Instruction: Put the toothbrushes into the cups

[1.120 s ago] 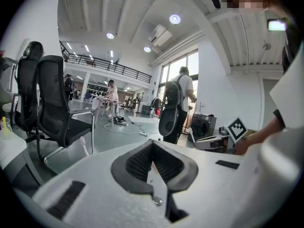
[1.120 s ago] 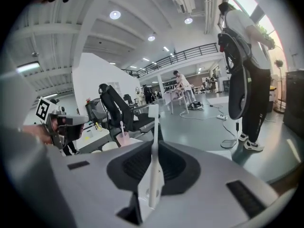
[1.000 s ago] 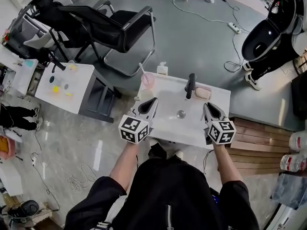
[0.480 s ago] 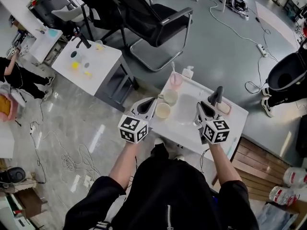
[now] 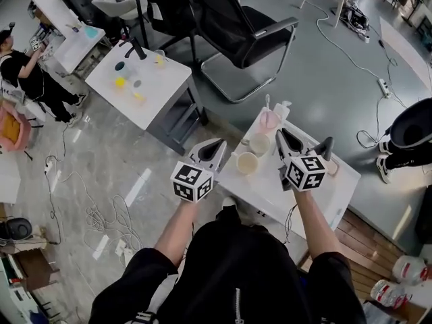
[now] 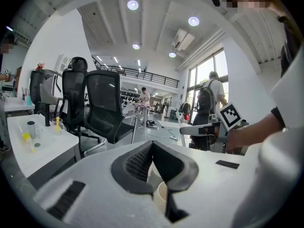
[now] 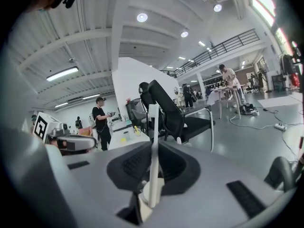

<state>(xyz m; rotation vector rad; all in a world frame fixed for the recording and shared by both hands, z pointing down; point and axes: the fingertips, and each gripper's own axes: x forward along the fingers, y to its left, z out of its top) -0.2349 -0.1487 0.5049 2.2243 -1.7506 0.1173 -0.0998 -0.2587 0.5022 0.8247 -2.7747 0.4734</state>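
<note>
Keep the right gripper (image 5: 286,140) clenched on the white toothbrush (image 7: 153,148), pinched upright between the pads, stem standing well above the jaw tips. Carry it over the near-left part of the white table (image 5: 268,189), toward the three cups grouped there. Choose the cream cup (image 5: 247,163) at the front edge or the pale cup (image 5: 259,144) just behind it, both seemingly empty. Pass over the pink cup (image 5: 269,119) further back, apparently already fitted with a brush. Centre the lower end of the brush over the chosen mouth before descending, judging this from the head view rather than from the right gripper view, largely filled by the jaws themselves. Lower straight down, without sweeping sideways: probably light cups, close together, easy to knock against each other or off the edge. Release only with the lower end well inside the rim, then lift clear vertically to avoid dragging the stem and tipping the cup. Hold the left gripper (image 5: 214,147), jaws pressed together on nothing, just beside the table's left edge near the cream cup, ready to steady that cup if needed, but out of the right gripper's path.
</note>
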